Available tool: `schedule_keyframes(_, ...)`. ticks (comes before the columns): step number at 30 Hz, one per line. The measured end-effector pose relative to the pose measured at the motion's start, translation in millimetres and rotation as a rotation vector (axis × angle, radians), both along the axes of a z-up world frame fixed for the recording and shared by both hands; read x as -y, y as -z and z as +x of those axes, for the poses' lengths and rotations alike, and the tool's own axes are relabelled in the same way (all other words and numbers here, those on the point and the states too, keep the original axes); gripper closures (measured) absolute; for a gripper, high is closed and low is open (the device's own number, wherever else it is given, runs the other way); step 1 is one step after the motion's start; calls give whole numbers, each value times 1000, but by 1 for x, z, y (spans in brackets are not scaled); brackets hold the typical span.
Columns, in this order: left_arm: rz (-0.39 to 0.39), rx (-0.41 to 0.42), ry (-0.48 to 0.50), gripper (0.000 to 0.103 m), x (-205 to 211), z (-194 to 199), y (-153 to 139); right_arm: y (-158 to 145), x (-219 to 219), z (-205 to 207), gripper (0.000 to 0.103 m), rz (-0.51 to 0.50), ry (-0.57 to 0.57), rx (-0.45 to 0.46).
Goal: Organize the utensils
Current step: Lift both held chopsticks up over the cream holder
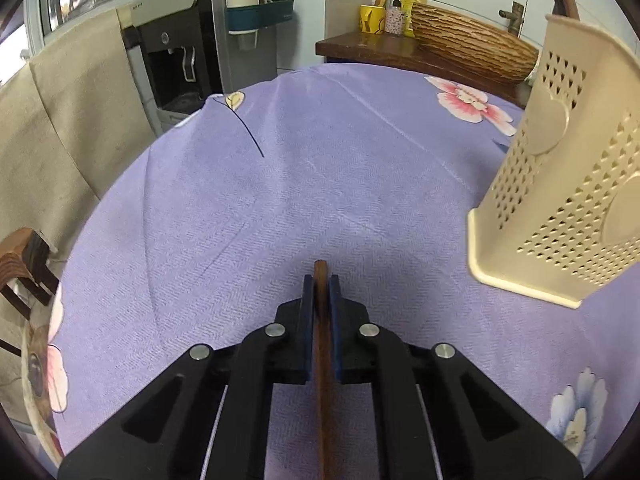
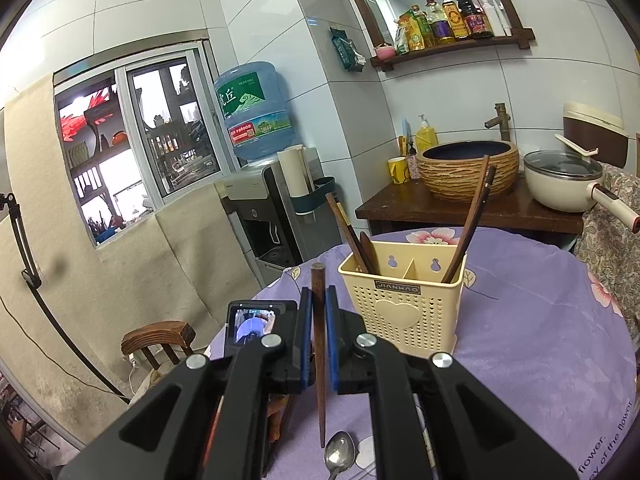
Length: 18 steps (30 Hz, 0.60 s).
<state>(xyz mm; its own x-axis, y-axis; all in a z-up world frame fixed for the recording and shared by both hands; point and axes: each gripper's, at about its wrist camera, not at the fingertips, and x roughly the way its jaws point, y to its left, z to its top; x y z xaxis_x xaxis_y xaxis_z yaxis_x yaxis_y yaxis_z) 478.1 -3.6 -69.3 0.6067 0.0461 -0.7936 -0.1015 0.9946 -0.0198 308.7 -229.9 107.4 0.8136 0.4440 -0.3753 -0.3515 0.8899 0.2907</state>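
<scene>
My left gripper (image 1: 320, 280) is shut on a brown wooden chopstick (image 1: 325, 400) that runs lengthwise between its blue pads, its blunt end poking just past them above the purple cloth. To its right stands the cream perforated utensil holder (image 1: 560, 208). In the right wrist view my right gripper (image 2: 319, 292) is shut on another brown chopstick (image 2: 320, 400), held nearly upright, left of the utensil holder (image 2: 404, 312). That holder has wooden chopsticks (image 2: 348, 232) in its left compartment and more (image 2: 472, 216) in its right one. A metal spoon (image 2: 340, 454) lies on the cloth below the gripper.
The round table wears a purple floral cloth (image 1: 280, 200). A black camera with a lit screen (image 2: 256, 320) sits just left of my right fingers. Behind are a water dispenser (image 2: 264, 200), a wooden chair (image 2: 160, 340), a basin (image 2: 468, 168) and a pot (image 2: 560, 184).
</scene>
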Motion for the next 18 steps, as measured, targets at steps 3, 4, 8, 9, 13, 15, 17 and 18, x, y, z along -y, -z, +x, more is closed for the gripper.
schedule_keyframes(3,-26,53,17,96,0,-13,-18,0,1,0,96,2,4,0)
schedule_keyframes(4,-46,74,31,96,1,-19,-28,0,2,1,96,4,5,0)
schedule_keyframes(8,-101,187,89,96,2,-51,-75,-1,2,0,96,8,-2,3)
schedule_keyframes(9,-112,210,100,96,3,-58,-85,-2,1,-1,96,4,-4,8)
schedule_keyframes(13,-135,313,143,96,0,-90,-125,-4,-2,-3,96,-7,-14,14)
schedule_keyframes(15,-152,357,155,96,-5,-107,-142,-6,-2,-3,96,-15,-19,15)
schedule_keyframes(17,-161,389,163,96,-9,-120,-156,-7,-3,-3,96,-17,-28,12)
schedule_keyframes(18,-160,403,168,96,-11,-124,-163,-8,-3,-3,96,-17,-33,10)
